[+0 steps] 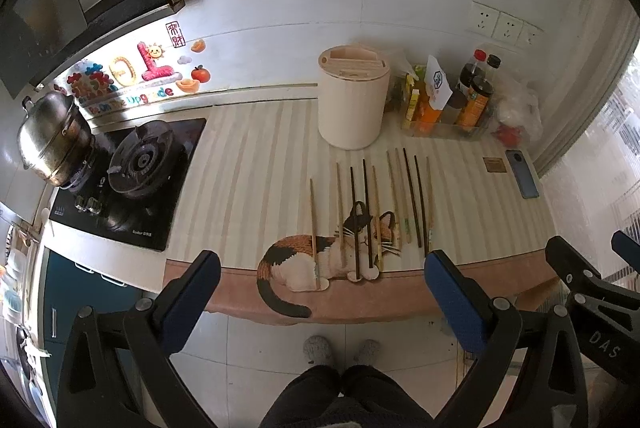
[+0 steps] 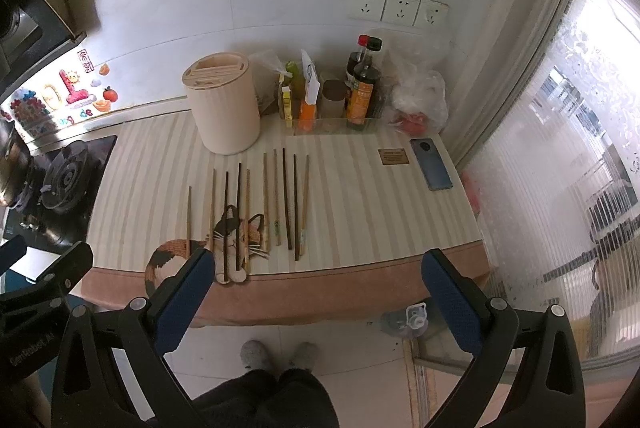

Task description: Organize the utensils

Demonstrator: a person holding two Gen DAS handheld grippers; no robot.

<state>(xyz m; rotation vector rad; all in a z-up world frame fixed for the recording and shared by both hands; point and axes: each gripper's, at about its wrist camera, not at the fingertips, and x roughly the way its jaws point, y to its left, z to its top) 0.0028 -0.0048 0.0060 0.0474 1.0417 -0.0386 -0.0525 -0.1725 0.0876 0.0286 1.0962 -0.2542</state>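
On the counter, on a striped mat, chopsticks lie in a row before the holder, while the left tongs and right tongs hover near its front edge, both spread wide and empty.

Chopsticks lie in a row on the mat, before the holder.

My left gripper and right gripper are black frames with blue finger pads, silver screws and white lettering; below, I see dark trousers and what look like grey slippers.
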